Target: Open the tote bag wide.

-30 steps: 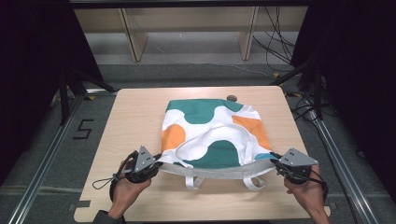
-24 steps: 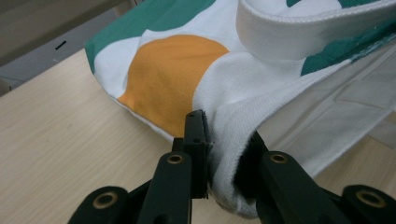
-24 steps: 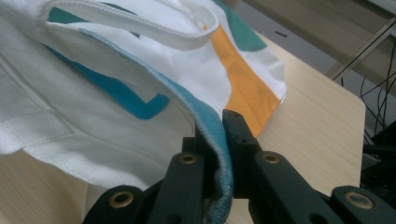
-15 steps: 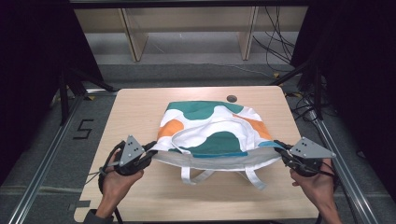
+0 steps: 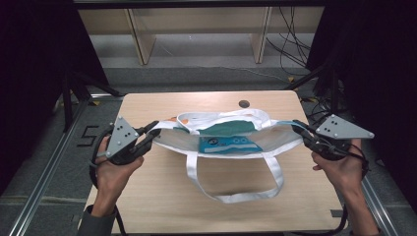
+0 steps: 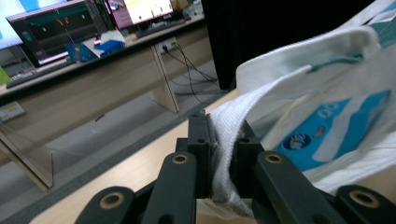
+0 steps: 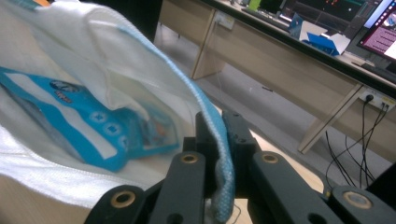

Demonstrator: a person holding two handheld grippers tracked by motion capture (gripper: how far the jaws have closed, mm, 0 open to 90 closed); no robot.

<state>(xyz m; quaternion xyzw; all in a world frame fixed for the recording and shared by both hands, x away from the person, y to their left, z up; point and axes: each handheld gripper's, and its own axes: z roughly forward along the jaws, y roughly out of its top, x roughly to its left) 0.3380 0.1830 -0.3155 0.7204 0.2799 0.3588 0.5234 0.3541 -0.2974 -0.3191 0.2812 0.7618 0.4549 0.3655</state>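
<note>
High view: packet (image 5: pixel 229 146) half-hidden inside bag (image 5: pixel 275 139).

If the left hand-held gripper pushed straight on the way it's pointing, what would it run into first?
The left hand-held gripper already clamps the edge of the white fabric tote bag with green and orange patches. Going straight on, it would likely press further into that bag, towards the blue packet inside.

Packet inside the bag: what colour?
Blue and white packet, clearest in the right gripper view.

Overhead forward-down view; two close tool views sharing the bag (image 5: pixel 231 140).
</note>
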